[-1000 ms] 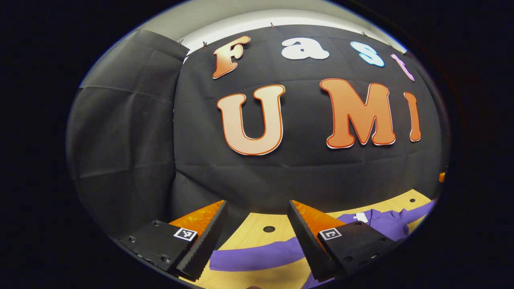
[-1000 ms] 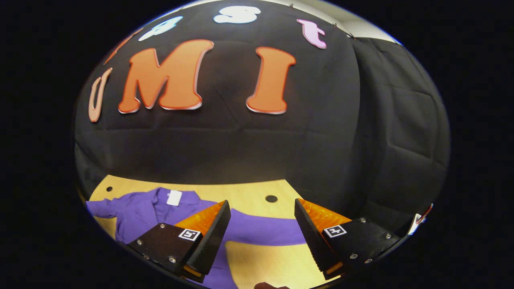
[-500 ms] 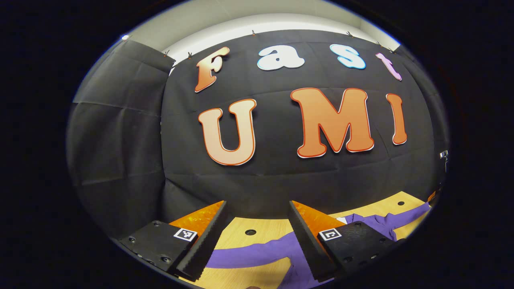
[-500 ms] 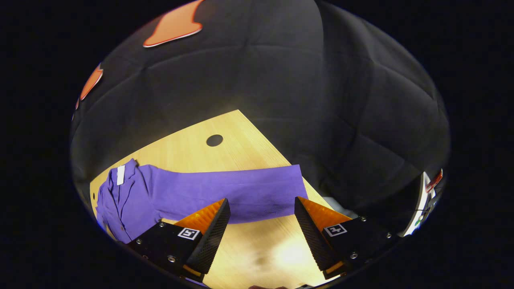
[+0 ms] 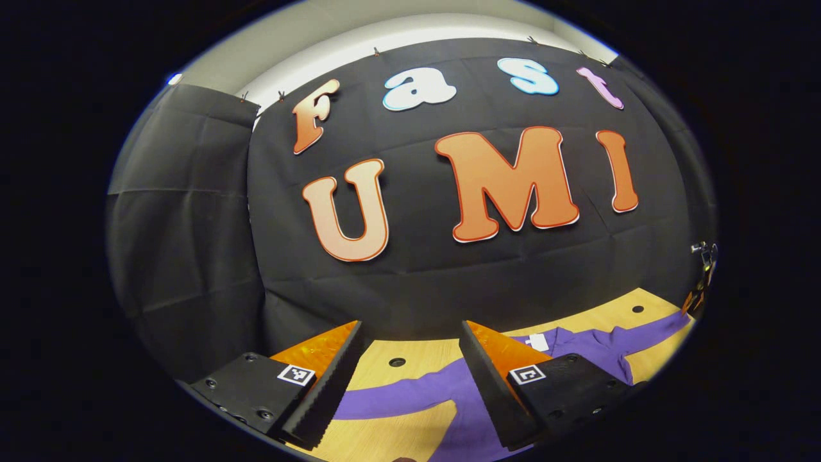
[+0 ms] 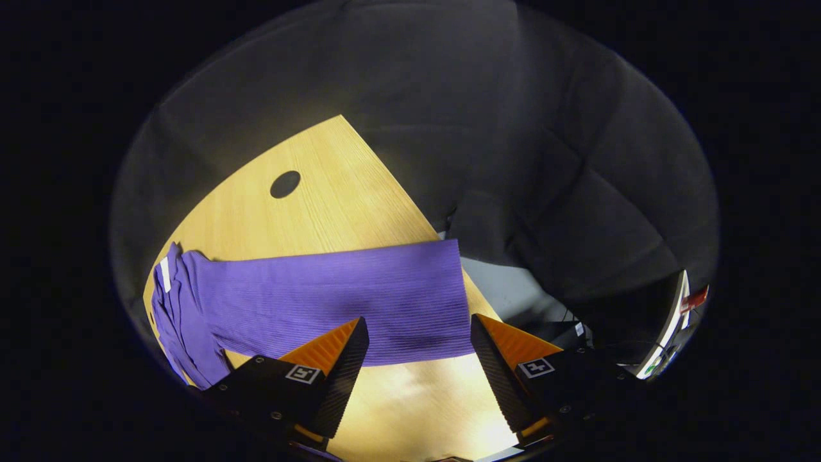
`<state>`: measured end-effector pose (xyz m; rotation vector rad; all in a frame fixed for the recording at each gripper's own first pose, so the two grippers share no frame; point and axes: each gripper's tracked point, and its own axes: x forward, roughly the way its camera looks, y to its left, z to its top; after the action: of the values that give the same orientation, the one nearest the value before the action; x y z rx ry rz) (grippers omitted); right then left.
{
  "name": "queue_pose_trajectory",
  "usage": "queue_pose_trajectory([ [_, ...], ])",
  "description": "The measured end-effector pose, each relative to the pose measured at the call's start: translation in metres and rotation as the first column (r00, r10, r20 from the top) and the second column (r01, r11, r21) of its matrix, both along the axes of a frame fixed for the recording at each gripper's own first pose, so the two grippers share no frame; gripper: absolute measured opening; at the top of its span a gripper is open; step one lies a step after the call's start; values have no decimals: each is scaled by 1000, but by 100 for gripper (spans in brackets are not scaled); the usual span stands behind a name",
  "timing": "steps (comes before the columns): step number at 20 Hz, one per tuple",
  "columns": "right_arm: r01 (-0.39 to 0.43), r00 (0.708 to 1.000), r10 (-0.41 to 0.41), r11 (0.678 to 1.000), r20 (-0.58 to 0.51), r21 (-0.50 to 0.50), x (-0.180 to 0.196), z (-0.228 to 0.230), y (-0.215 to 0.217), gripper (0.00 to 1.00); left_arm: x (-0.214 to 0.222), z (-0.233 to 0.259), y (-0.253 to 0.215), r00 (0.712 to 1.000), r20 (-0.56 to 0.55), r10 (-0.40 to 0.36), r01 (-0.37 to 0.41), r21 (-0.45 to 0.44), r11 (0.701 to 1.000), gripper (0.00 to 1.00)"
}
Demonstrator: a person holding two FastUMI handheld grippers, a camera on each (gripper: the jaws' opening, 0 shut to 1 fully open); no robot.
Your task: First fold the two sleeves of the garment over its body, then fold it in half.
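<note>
The purple garment (image 6: 308,301) lies spread flat on the wooden table (image 6: 333,192), with both sleeves stretched out to the sides and nothing folded yet. In the right gripper view the right sleeve (image 6: 385,301) runs out to the table's edge, its cuff end lying just ahead of the right gripper (image 6: 417,359). The fingers there are spread wide, holding nothing and touching nothing, and they look to be above the cloth rather than on it. The step in hand is judged to be the first sleeve fold. To do it well, the gripper should come down near the cuff, take the hem edge between both fingers so that only the sleeve's layers are caught, lift just enough to clear the table, and carry it across the body so the crease falls at the shoulder seam; dragging it low would likely rumple the body. In the left gripper view the left gripper (image 5: 410,378) is held level, facing the booth wall, its fingers likewise wide apart and empty, with the left sleeve (image 5: 397,398) lying on the table beneath and ahead of them. The collar and its white tag (image 5: 537,342) lie off to its right. That sleeve would get the same treatment afterwards.
</note>
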<state>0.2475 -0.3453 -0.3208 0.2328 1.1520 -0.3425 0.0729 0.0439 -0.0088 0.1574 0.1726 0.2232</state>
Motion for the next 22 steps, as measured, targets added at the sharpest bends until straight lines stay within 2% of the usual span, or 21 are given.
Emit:
queue_pose_trajectory([
  [5, 8, 997, -5, 999, -81, 31, 2, -17, -18, 95, -3, -6, -23, 999, -38, -20, 21, 24, 1000, 94],
  [8, 45, 987, -27, 992, -158, 114, -6, -25, -9, 93, -4, -10, -37, 998, -59, -32, 34, 21, 999, 96],
  [11, 78, 988, -59, 988, -140, 135, -1, -32, -22, 91, -5, -13, -47, 996, -72, -46, 48, 32, 998, 94],
  [12, 90, 988, -69, 984, -138, 153, 1, -34, -23, 86, -5, -13, -49, 996, -76, -49, 52, 34, 998, 94],
  [14, 101, 988, -77, 978, -137, 184, 2, -34, -23, 84, -4, -17, -54, 994, -88, -58, 61, 34, 998, 95],
  [15, 92, 992, -71, 975, -104, 204, 8, -36, -22, 84, -6, -21, -55, 994, -97, -57, 61, 37, 997, 94],
  [17, 93, 988, -72, 984, -138, 154, 4, -35, -26, 78, -5, -27, -59, 992, -112, -61, 64, 28, 998, 94],
  [19, 63, 981, -46, 994, -186, 85, -2, -42, -26, 66, -2, -33, -65, 990, -125, -70, 72, 12, 997, 95],
  [20, 47, 981, -32, 996, -189, 78, -1, -43, -25, 53, -1, -31, -66, 990, -122, -72, 74, 16, 997, 96],
  [21, 46, 981, -31, 996, -193, 77, -1, -41, -21, 60, 0, -28, -68, 990, -118, -77, 80, 22, 997, 95],
  [22, 49, 983, -34, 996, -183, 77, 4, -41, -16, 43, 0, -26, -70, 990, -113, -84, 87, 26, 996, 94],
])
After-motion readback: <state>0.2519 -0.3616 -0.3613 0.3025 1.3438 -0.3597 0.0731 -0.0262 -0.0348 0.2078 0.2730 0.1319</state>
